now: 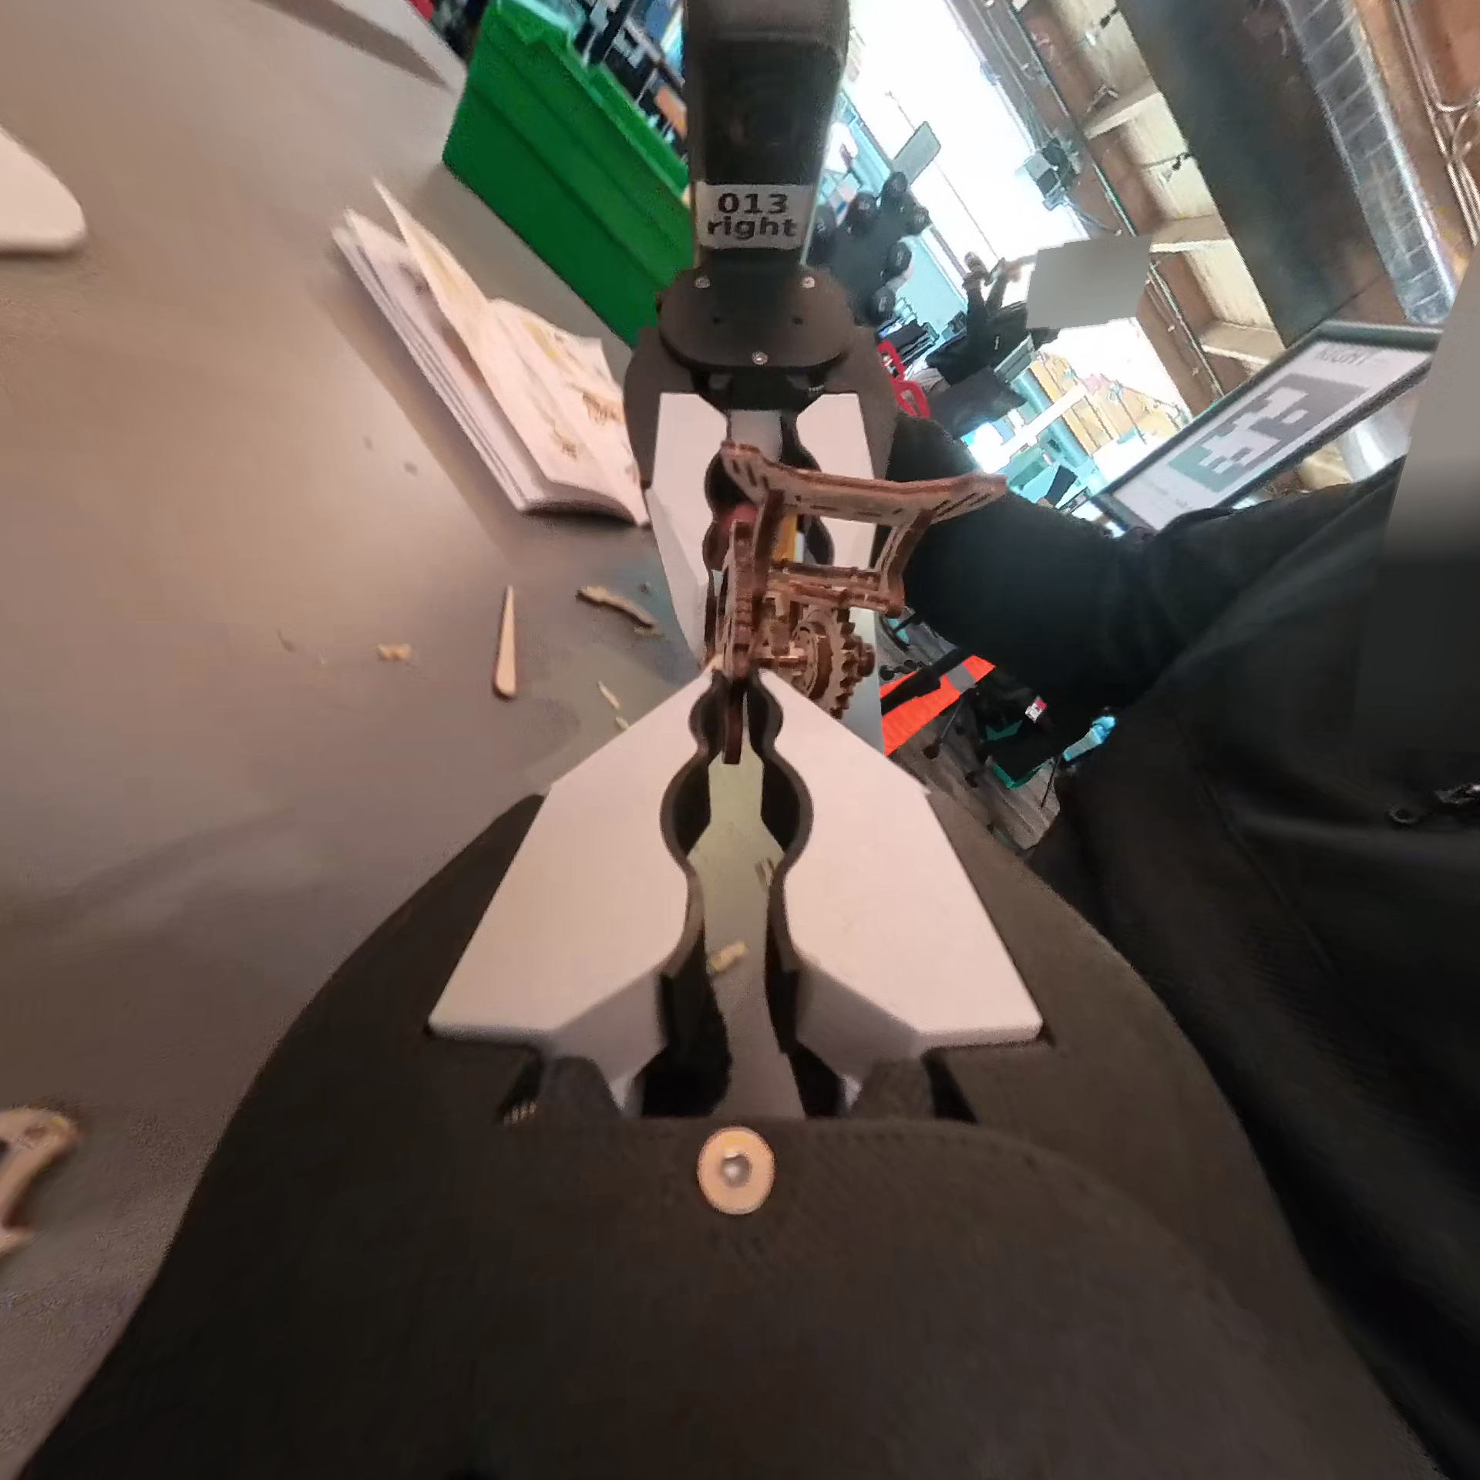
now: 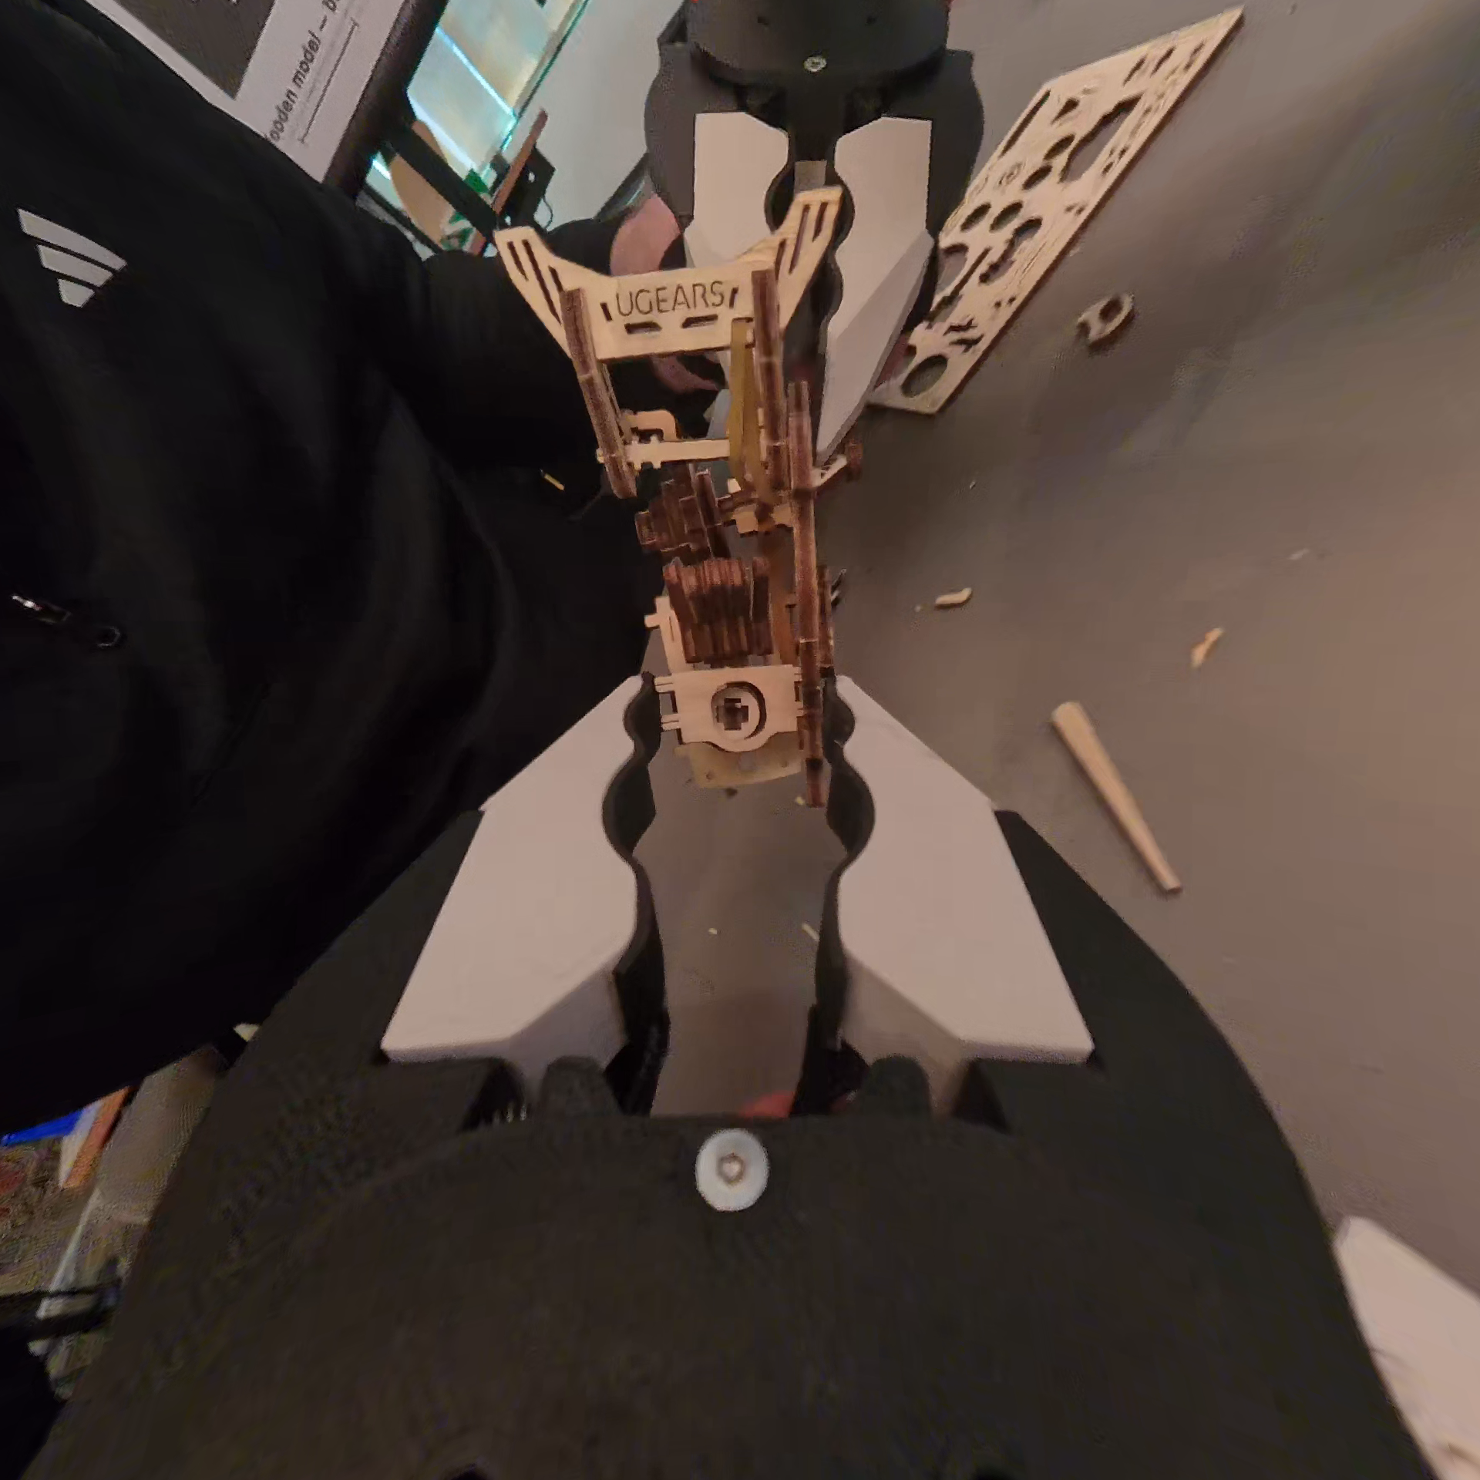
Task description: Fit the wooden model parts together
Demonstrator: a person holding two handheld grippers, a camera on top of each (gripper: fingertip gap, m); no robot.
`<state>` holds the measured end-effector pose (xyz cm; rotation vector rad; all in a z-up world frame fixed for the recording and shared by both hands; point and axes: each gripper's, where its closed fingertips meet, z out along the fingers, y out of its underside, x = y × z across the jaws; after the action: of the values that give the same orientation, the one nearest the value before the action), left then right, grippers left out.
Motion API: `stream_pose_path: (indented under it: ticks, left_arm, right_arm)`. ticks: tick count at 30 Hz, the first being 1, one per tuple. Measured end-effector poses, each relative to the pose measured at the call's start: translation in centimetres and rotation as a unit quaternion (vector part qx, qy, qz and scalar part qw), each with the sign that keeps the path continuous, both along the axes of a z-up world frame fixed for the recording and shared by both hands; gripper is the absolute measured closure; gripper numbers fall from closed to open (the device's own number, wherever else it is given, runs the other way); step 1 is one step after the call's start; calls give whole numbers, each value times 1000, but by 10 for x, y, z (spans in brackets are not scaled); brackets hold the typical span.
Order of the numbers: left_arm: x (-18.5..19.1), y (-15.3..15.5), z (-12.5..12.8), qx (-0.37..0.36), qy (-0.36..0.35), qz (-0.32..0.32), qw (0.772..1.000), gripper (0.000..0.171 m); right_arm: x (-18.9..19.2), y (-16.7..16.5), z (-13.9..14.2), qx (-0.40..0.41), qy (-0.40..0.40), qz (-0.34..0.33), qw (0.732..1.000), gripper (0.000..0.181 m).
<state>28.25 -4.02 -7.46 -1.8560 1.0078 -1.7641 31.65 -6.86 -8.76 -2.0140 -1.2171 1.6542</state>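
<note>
The wooden model, a laser-cut frame with gears, hangs in the air between my two grippers, which face each other. In the right wrist view my right gripper is shut on the model's near end, a pale block with a round hub. My left gripper grips the far end. In the left wrist view my left gripper is shut on a thin plate edge of the model. The right gripper holds the far side, partly hidden by the frame.
Grey table below. An open instruction booklet and a green crate lie beyond. A punched-out plywood sheet, a tapered wooden stick, a small ring piece and scraps lie about. A person's black sleeve is alongside. About 5 cm separates my left fingertips from my right.
</note>
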Motion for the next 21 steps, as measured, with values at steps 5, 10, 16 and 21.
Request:
stream_pose_path:
  ticks: [5,10,16,21]
  left_arm:
    - [-5,-20,-23,-38,32,3,999,171]
    - [-3,-21,-31,-46,58,-3,997,171]
    - [-2,-23,-37,-64,71,-11,995,165]
    - [-1,-22,-44,-74,88,-10,993,170]
  right_arm:
    - [-4,-21,-20,-19,-17,-23,999,145]
    - [-7,-27,-32,-29,-32,-32,999,144]
    - [-7,-27,-38,-34,-50,-27,998,144]
    - [-8,-28,-44,-33,-69,-23,997,144]
